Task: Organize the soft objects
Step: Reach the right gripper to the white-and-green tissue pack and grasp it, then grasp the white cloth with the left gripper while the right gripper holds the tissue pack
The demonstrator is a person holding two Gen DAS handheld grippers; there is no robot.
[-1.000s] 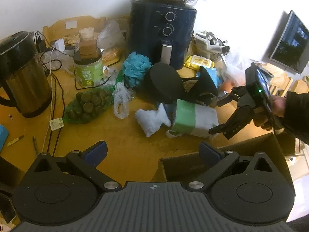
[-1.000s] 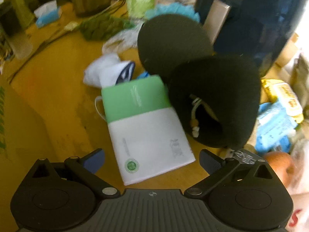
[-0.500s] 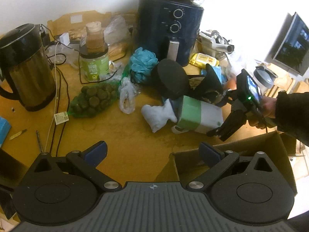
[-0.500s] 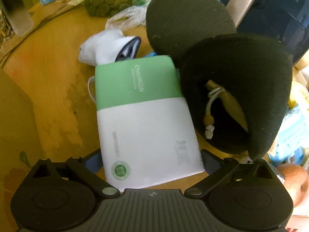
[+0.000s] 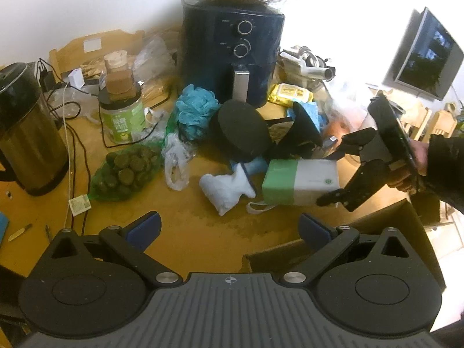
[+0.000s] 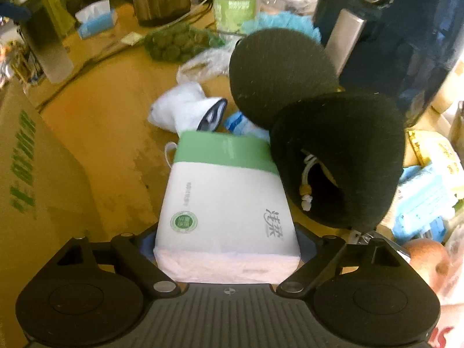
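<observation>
A green and white tissue pack (image 5: 300, 181) lies on the wooden table, also in the right wrist view (image 6: 226, 206). My right gripper (image 6: 227, 243) is open, its jaws on either side of the pack's near end; it shows in the left wrist view (image 5: 336, 174). A black neck pillow (image 6: 333, 145) rests against the pack. A white sock (image 5: 226, 188) and a blue bath pouf (image 5: 195, 110) lie nearby. My left gripper (image 5: 229, 226) is open and empty above the table's front.
A cardboard box (image 5: 342, 249) stands at the front right. A dark air fryer (image 5: 232, 49), a kettle (image 5: 26, 133), a green jar (image 5: 121, 113), a green net bag (image 5: 124, 171), cables and packets crowd the back.
My right gripper has moved forward until its open jaws straddle the tissue pack's near end. The left gripper has drifted slightly.
</observation>
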